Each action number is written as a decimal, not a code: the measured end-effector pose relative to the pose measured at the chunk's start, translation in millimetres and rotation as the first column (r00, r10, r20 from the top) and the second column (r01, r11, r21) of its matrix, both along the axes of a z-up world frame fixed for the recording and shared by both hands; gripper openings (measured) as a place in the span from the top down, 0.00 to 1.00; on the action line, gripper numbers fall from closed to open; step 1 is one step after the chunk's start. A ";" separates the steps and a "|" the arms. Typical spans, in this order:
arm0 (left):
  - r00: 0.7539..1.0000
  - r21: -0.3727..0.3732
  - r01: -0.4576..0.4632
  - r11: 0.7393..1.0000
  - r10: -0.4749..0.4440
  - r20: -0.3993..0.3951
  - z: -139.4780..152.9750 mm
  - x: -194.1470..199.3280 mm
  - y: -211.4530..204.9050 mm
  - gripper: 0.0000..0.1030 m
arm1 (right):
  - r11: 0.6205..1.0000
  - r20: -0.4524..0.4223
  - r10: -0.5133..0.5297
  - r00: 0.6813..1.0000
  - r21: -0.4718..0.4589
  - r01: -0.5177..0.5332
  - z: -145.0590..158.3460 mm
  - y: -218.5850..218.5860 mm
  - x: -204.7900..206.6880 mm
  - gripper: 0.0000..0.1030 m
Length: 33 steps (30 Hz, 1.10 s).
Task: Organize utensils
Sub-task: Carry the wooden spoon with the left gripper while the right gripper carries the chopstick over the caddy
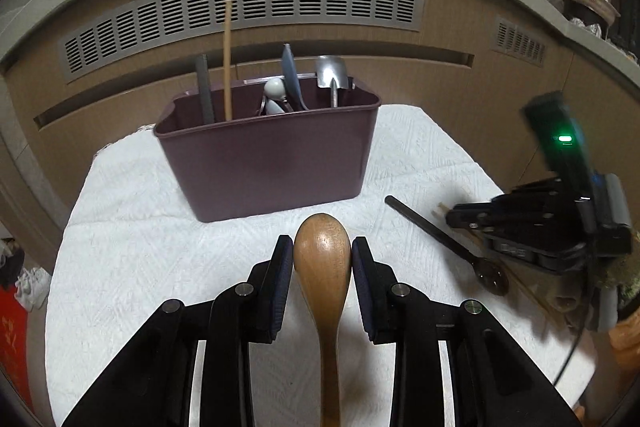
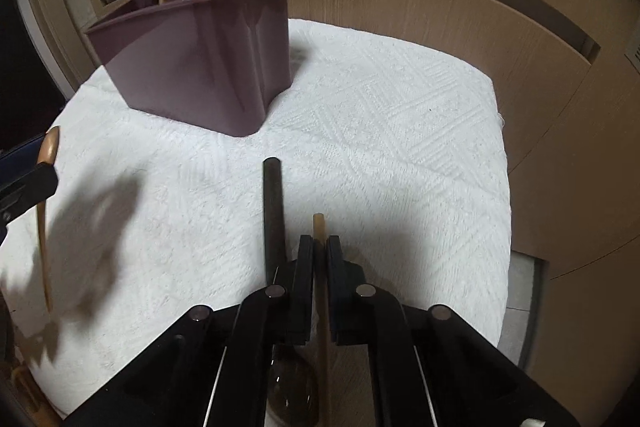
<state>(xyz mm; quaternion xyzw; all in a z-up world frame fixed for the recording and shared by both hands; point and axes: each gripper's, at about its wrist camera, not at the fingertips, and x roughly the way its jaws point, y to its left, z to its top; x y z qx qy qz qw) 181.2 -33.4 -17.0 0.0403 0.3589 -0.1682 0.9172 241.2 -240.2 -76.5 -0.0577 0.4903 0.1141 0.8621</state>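
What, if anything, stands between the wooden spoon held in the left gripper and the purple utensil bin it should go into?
Nothing visible does. The left gripper holds the wooden spoon, and only bare white cloth lies between it and the purple bin. The dark spoon lies off to the right.

Cloth [image 1: 132,247] open L of bin [image 1: 264,163]; dark spoon [image 1: 440,235] blocks R.

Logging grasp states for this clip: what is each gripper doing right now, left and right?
Left gripper: shut on the wooden spoon, gripped at its bowl.
Right gripper: shut on a light wooden chopstick; the dark spoon lies beside it, unheld.
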 end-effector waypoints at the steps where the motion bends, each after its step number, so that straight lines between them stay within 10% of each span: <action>1: 1.000 -0.008 -0.005 1.000 0.005 0.002 0.8 -2.4 5.1 0.70 | 1.000 0.013 -0.004 1.000 0.006 0.004 5.1 -0.2 -5.7 0.94; 11: 0.980 -0.173 -0.034 0.984 0.067 0.186 79.6 4.2 34.3 0.70 | 0.990 0.334 0.007 0.943 0.129 -0.053 137.9 8.7 -62.9 0.94; 21: 0.888 -0.228 0.002 0.974 0.103 0.447 188.2 42.8 52.2 0.70 | 0.972 0.670 -0.027 0.742 0.189 -0.136 271.9 40.7 -31.1 0.94; 26: 0.866 -0.202 -0.019 0.979 0.117 0.485 180.3 75.2 57.2 0.70 | 0.957 0.735 -0.038 0.677 0.221 -0.187 278.6 54.6 4.2 0.94; 33: 0.924 -0.238 -0.036 0.971 0.123 0.362 120.2 140.5 70.7 0.70 | 0.947 0.727 -0.061 0.684 0.259 -0.191 231.2 65.3 67.2 0.94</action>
